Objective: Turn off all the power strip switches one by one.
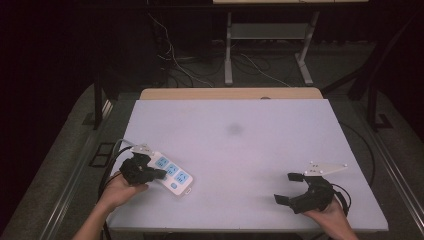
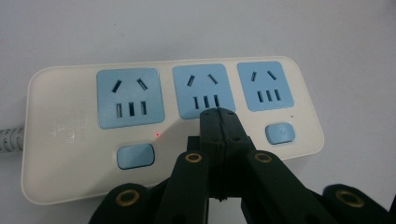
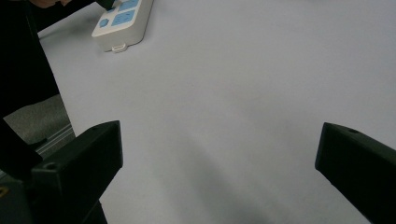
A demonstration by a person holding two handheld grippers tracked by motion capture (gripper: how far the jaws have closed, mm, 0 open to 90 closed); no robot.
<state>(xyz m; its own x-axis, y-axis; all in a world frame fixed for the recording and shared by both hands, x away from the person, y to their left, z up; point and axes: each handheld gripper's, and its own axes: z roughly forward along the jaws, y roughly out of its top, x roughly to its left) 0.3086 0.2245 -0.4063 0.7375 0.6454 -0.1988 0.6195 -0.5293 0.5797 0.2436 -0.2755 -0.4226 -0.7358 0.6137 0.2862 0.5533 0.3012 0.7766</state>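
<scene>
With its jaws pressed together into one blunt tip, left gripper bears on the power strip near the middle switch, probably to press it, while right gripper waits spread apart.

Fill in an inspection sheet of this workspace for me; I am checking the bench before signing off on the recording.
Surface: white table top, bare apart from a faint grey smudge.
Job's things: white power strip with three blue sockets at the near left; a small red light glows beside its left blue switch.
Clutter: nothing seen.
Grippers: left hand-held gripper shut, its tips over the strip just below the middle socket; whether they press it cannot be told. Right hand-held gripper open, empty, at the near right.
Cables: the strip's cord leaves its left end; loose cables lie on the floor.
Surroundings: dark room, a table frame behind.
</scene>
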